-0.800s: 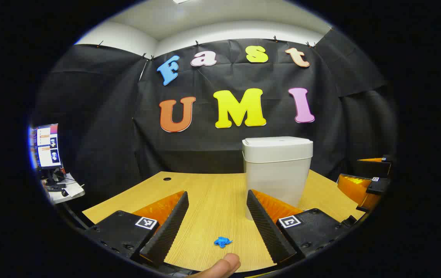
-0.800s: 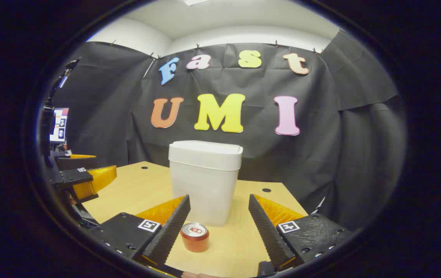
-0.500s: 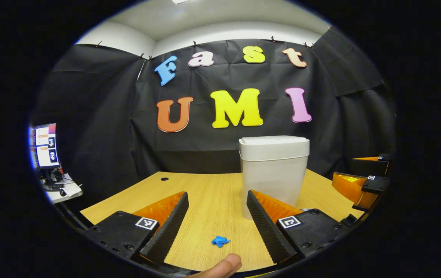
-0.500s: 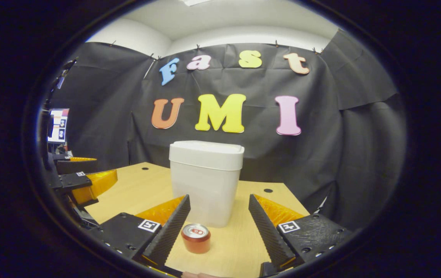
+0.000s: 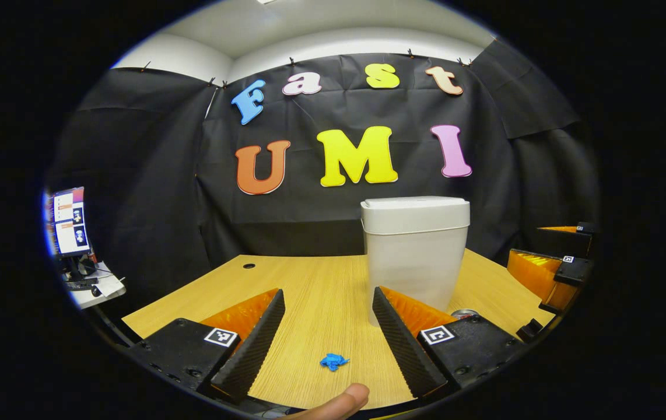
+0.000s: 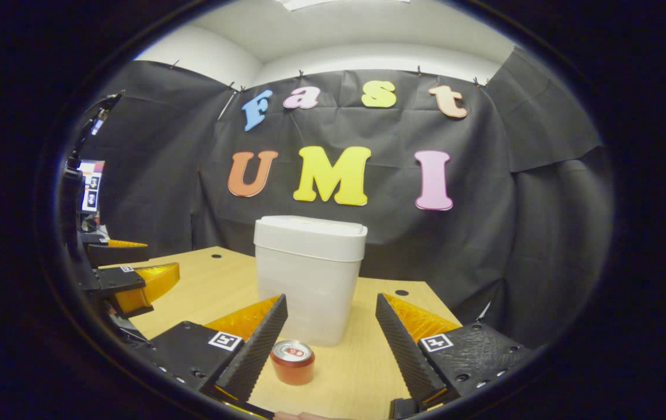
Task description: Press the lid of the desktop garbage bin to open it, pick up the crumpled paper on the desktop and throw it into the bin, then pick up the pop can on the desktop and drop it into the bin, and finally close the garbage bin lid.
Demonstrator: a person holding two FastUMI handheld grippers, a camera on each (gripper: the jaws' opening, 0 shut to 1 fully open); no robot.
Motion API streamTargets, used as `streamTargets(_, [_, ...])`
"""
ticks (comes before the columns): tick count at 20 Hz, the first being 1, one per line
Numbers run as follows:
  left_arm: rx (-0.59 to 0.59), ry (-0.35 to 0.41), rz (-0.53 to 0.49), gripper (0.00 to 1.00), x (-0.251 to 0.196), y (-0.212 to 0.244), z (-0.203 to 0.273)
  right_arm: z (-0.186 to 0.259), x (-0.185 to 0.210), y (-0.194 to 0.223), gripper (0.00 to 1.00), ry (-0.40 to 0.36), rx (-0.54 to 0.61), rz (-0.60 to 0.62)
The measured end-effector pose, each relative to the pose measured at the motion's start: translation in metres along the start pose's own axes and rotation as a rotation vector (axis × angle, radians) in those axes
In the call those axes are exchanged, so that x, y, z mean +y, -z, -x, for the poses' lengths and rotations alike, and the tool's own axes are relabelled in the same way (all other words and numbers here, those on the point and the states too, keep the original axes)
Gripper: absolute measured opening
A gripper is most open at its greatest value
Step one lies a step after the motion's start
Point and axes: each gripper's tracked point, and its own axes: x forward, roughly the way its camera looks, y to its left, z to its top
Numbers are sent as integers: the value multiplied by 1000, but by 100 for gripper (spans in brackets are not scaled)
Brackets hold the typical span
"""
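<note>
Change: both views were tilted slightly; the bin was seen a little higher in the left gripper view, lower in the right.
Bin: one, white plastic, boxy, lid shut, toward the desk's far edge.
Paper: one blue crumpled scrap, near edge, between the left gripper's wide-spread ridged fingers, untouched.
Can: one red cylinder, upright, before the bin, beside the left finger of the right gripper, spread wide.

A wooden desk spreads out ahead of the left gripper's camera, with a round cable hole far ahead to its left. Well off to that camera's left, beyond the desk's edge, a lit monitor stands over a cluttered white side table.
</note>
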Motion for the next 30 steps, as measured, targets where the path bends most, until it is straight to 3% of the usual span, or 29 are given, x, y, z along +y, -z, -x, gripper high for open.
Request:
streamTargets(4, [-11, -28, 7, 98, 10, -2, -1, 2, 4, -5, 98, -7, -9, -1])
streamTargets(5, [-8, -27, 11, 98, 9, -2, -1, 2, 4, -8, 92, -5, -16, -5])
streamTargets(6, [-6, -25, 15, 98, 9, -2, -2, 2, 3, -14, 98, 0, -29, -12])
streamTargets(8, [3, -25, 17, 98, 11, 1, -4, -1, 3, -22, 94, 13, -47, -4])
streamTargets(10, [11, -25, 15, 98, 12, 3, -5, -9, 6, -31, 97, 14, -50, 10])
streamTargets(14, [29, -26, 30, 98, 13, 8, -10, -31, 26, -51, 86, -50, -24, -24])
streamTargets(17, [39, -29, 35, 98, 15, 11, -9, -55, 29, -70, 75, -49, -20, -17])
streamTargets(18, [41, -31, 36, 98, 16, 11, -10, -63, 29, -77, 63, -43, -19, -6])
streamTargets(19, [44, -28, 37, 98, 17, 12, -9, -71, 33, -82, 60, -50, -20, 0])
streamTargets(20, [45, -30, 38, 98, 18, 12, -9, -81, 37, -87, 41, -64, -20, -8])
streamTargets(21, [45, -39, 38, 98, 20, 12, -10, -91, 34, -90, 38, -59, -10, -23])
streamTargets(22, [46, -44, 35, 98, 23, 11, -10, -101, 35, -93, 22, -68, 2, -55])
streamTargets(24, [47, -48, 37, 98, 30, 9, -10, -120, 31, -96, 4, -65, 44, -124])
streamTargets(30, [52, -30, 32, 98, 30, 10, -10, -163, 32, -90, 0, -80, 157, -179])
